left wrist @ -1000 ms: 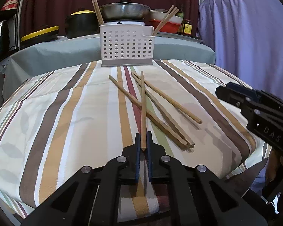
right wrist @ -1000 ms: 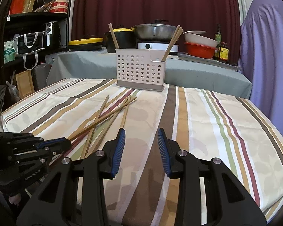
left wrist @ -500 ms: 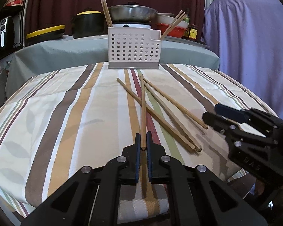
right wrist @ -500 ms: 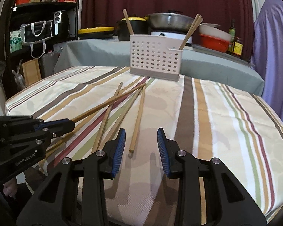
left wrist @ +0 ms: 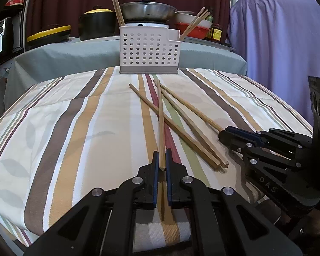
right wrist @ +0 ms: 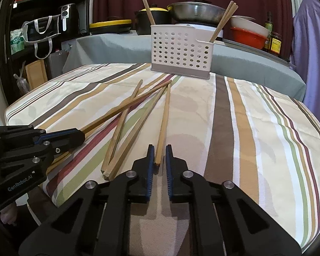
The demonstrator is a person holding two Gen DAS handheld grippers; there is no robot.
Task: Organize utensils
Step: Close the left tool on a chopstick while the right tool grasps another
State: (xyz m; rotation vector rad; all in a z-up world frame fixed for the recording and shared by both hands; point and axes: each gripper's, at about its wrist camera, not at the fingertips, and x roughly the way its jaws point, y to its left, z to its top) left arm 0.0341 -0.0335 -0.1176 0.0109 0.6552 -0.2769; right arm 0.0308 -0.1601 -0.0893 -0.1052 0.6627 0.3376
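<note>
Several wooden chopsticks lie fanned on the striped tablecloth (left wrist: pixel 74 128). My left gripper (left wrist: pixel 162 160) is shut on the near end of one chopstick (left wrist: pixel 160 117), which points toward the white perforated holder (left wrist: pixel 149 49). My right gripper (right wrist: pixel 159 152) is closing its jaws on the near end of another chopstick (right wrist: pixel 164 115), and the pads meet it. Each gripper also shows in the other's view: the right gripper (left wrist: pixel 224 132) and the left gripper (right wrist: pixel 81 133). Two loose chopsticks (right wrist: pixel 125 132) lie crossed between them. The holder (right wrist: pixel 181 51) has a few chopsticks (right wrist: pixel 223 19) standing in it.
Behind the holder a grey-covered counter (left wrist: pixel 74 53) carries a black pot (left wrist: pixel 96 25), a steel wok (left wrist: pixel 147 12), bowls and jars. A purple cloth (left wrist: pixel 277 42) hangs at the right. Dark shelves with bags (right wrist: pixel 42 32) stand left. The table's front edge is just under both grippers.
My right gripper came forward and down to the chopstick's near end, and its wide-open jaws closed on it. The left gripper kept its grip and stayed put.
</note>
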